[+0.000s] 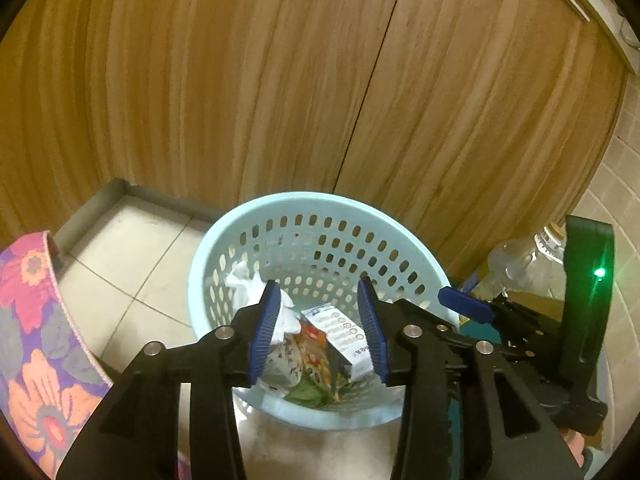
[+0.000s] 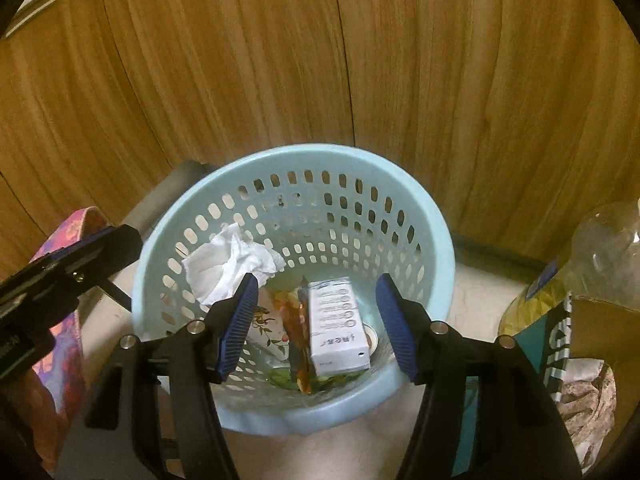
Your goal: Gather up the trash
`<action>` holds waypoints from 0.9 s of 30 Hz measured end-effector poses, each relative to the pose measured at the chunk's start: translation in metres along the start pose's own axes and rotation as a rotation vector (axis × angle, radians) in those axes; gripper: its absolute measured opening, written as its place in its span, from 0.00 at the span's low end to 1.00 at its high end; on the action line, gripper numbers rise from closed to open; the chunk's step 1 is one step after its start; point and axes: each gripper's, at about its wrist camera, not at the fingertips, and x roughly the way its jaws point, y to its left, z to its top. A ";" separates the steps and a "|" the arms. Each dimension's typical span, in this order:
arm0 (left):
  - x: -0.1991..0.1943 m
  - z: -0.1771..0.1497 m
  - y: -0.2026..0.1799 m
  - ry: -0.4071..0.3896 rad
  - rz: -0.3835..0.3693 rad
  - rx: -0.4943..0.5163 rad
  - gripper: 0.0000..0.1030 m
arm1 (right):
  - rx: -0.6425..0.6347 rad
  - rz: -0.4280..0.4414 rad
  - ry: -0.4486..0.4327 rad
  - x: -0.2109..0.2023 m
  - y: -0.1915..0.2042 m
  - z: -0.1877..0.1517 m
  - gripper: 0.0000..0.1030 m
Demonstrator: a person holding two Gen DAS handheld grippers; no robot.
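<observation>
A light blue perforated basket (image 1: 320,208) (image 2: 296,156) stands on the tiled floor against a wooden cabinet. Inside lie a crumpled white tissue (image 2: 232,264) (image 1: 244,284), a white carton box (image 2: 338,328) (image 1: 344,336), an orange snack wrapper (image 2: 296,336) (image 1: 312,340) and flowery paper. My left gripper (image 1: 320,328) is open and empty above the basket's near rim. My right gripper (image 2: 316,324) is open and empty over the basket's mouth. The right gripper also shows at the right of the left wrist view (image 1: 464,304); the left gripper shows at the left of the right wrist view (image 2: 84,252).
A floral cushioned edge (image 1: 36,320) (image 2: 60,264) is at the left. A clear plastic bottle (image 1: 524,264) (image 2: 604,256) and a cardboard box (image 2: 600,336) stand at the right. Wooden cabinet doors (image 1: 280,80) rise just behind the basket.
</observation>
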 end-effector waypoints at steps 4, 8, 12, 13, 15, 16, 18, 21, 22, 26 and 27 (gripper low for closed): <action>-0.013 0.000 -0.003 -0.021 -0.004 0.019 0.46 | -0.014 0.013 -0.012 -0.016 0.008 -0.001 0.56; -0.035 -0.002 -0.008 -0.049 -0.001 0.053 0.47 | -0.053 -0.017 -0.021 -0.036 0.022 0.000 0.57; -0.061 -0.008 -0.006 -0.083 0.015 0.084 0.50 | -0.062 -0.015 -0.025 -0.051 0.031 -0.001 0.57; -0.069 -0.010 -0.002 -0.091 0.015 0.079 0.50 | -0.062 -0.009 -0.027 -0.054 0.033 -0.002 0.57; -0.086 -0.015 0.007 -0.112 0.035 0.065 0.51 | -0.070 -0.005 -0.039 -0.064 0.041 -0.007 0.57; -0.093 -0.018 0.012 -0.121 0.043 0.060 0.52 | -0.077 0.001 -0.048 -0.069 0.046 -0.009 0.57; -0.109 -0.025 0.024 -0.136 0.062 0.049 0.53 | -0.087 0.019 -0.059 -0.079 0.055 -0.014 0.58; -0.129 -0.034 0.041 -0.149 0.096 0.035 0.54 | -0.080 0.059 -0.060 -0.088 0.067 -0.022 0.58; -0.136 -0.039 0.048 -0.151 0.108 0.029 0.54 | -0.081 0.061 -0.066 -0.092 0.071 -0.025 0.58; -0.164 -0.061 0.071 -0.178 0.186 0.014 0.58 | -0.112 0.060 -0.095 -0.108 0.097 -0.044 0.62; -0.168 -0.064 0.073 -0.184 0.197 0.011 0.59 | -0.121 0.063 -0.100 -0.112 0.104 -0.049 0.62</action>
